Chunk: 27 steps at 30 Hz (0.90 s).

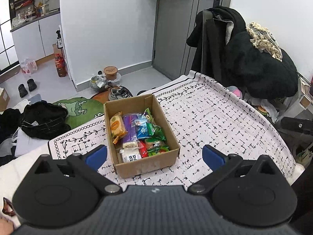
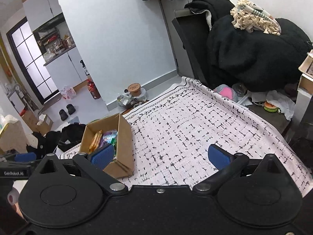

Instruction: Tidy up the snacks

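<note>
Box: the cardboard box [image 1: 141,135] is sitting near the left edge of the patterned cloth [image 1: 215,121], toward the near corner.
Snacks: the packets [image 1: 137,135] are all lying inside the box, crowded together; none are showing on the cloth.
Left gripper: the left gripper [image 1: 154,156] is hovering spread wide and empty, its blue pads straddling the box's near end.
Right gripper: the right gripper [image 2: 160,155] is gaping empty beside the box's right wall.
Step, as a judgement: reaching in for one packet.
Doing it well: be coming straight down on a top packet, pinching its sealed edge, and be steadying the light box.

Pale walls [image 1: 105,29] (grey door [image 1: 172,29])
</note>
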### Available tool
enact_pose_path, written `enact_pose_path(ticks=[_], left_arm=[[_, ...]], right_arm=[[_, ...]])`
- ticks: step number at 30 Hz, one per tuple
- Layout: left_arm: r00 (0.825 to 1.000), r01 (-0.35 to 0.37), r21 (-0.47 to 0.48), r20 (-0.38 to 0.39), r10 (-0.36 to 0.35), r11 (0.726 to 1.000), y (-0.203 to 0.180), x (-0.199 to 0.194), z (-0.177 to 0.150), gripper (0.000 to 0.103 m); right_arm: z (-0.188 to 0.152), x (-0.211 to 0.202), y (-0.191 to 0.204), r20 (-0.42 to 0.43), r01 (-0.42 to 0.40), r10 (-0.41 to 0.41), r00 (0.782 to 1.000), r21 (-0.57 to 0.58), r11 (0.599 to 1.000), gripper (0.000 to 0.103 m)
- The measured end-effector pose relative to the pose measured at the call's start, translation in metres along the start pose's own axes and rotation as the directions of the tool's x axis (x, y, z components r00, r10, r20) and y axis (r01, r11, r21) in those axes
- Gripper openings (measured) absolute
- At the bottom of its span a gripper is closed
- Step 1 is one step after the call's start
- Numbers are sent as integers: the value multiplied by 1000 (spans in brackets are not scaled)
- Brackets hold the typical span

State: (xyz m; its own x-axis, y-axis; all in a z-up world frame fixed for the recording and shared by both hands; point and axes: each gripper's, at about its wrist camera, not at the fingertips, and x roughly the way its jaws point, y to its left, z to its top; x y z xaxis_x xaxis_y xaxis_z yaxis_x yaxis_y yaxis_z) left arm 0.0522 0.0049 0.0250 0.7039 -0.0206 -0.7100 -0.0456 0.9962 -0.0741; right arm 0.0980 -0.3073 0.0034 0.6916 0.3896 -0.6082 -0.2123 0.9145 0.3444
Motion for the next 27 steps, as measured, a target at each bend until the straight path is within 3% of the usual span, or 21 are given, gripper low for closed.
enact_pose_path(ticks=[14, 27], left_arm=[[1000, 8, 23, 25, -8, 1000, -18, -30, -16, 103], [1000, 1, -13, 31, 0, 1000, -12, -37, -20, 103]], right_arm=[[-9, -21, 10, -29, -47, 45, 999, -68, 997, 103], [-10, -24, 26, -51, -82, 77, 996, -92, 992, 103]])
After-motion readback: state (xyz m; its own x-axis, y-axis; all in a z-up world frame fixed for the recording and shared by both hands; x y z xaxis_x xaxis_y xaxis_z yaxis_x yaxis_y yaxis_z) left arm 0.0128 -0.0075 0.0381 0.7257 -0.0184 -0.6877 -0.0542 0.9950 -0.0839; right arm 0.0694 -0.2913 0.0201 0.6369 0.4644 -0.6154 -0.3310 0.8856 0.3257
